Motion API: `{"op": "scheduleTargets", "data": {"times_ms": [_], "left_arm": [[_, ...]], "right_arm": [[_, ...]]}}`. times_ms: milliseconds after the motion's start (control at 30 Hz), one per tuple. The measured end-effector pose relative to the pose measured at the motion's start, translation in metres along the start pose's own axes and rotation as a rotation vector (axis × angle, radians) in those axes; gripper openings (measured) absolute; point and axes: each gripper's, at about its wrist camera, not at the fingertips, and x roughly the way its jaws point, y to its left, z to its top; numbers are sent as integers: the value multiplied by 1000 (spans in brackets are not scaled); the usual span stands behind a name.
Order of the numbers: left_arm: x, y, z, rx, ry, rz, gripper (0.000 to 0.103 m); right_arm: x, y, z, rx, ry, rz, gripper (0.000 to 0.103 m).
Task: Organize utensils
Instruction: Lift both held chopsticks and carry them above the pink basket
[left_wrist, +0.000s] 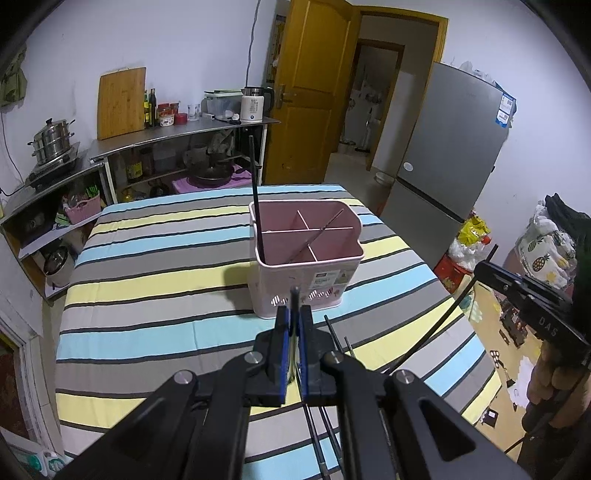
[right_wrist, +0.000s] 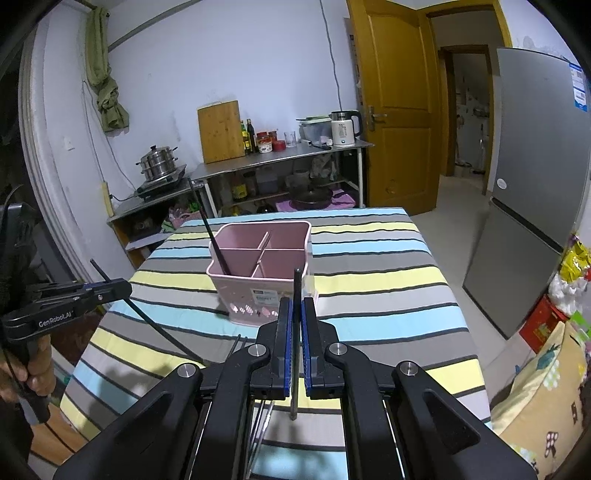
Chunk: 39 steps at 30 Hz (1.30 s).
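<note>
Left wrist view. Striped cloth in blue, yellow and grey covers the table (left_wrist: 155, 280); a steel shelf unit (left_wrist: 177, 136), a wooden door (left_wrist: 310, 92) and a grey refrigerator (left_wrist: 454, 147) form the background. On the cloth stands the pink utensil caddy (left_wrist: 306, 254), divided into four compartments. One dark chopstick (left_wrist: 255, 192) already leans upright in its near-left compartment, and a thin metal rod (left_wrist: 317, 234) lies slanted across the dividers. The left gripper (left_wrist: 294, 325) is clamped on a dark chopstick (left_wrist: 294, 295) whose tip rises between the blue pads, held near-vertical, probably so it can drop endwise into a compartment. Loose chopsticks (left_wrist: 334, 334) lie on the cloth just beside the fingers. At right, the right gripper (left_wrist: 480, 267) pinches another long stick (left_wrist: 436, 328).

Right wrist view. Same table (right_wrist: 388, 258), with the caddy (right_wrist: 262, 266) ahead of the right gripper (right_wrist: 295, 314). Its jaws are closed on a dark chopstick (right_wrist: 296, 291) standing upright between the pads. Both tools point downward toward the caddy, short of its rim; delivery appears to be the step in hand. At left, a hand (right_wrist: 35, 365) carries the left gripper (right_wrist: 110, 290).
</note>
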Motion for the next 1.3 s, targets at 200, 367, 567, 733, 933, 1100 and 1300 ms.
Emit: {"op": "scheduleTargets", "data": {"times_ms": [200, 367, 567, 733, 933, 1100, 1300], "left_arm": [[-7, -2, 5, 3, -12, -12, 5], [-8, -3, 12, 2, -17, -12, 5], [-15, 1, 29, -26, -41, -37, 5], [-21, 3, 50, -48, -76, -64, 5], [-26, 6, 73, -68, -116, -83, 5], [-28, 12, 95, -94, -160, -99, 5], [-19, 22, 114, -120, -182, -105, 5]], "right_arm": [[-8, -1, 6, 17, -46, 11, 4], [-10, -1, 12, 36, -77, 28, 4], [-9, -3, 26, 77, -122, 56, 4], [-4, -3, 41, 100, -147, 77, 4], [4, 0, 61, 121, -177, 93, 4], [11, 4, 80, 131, -211, 105, 4], [24, 9, 97, 159, -239, 134, 4]]}}
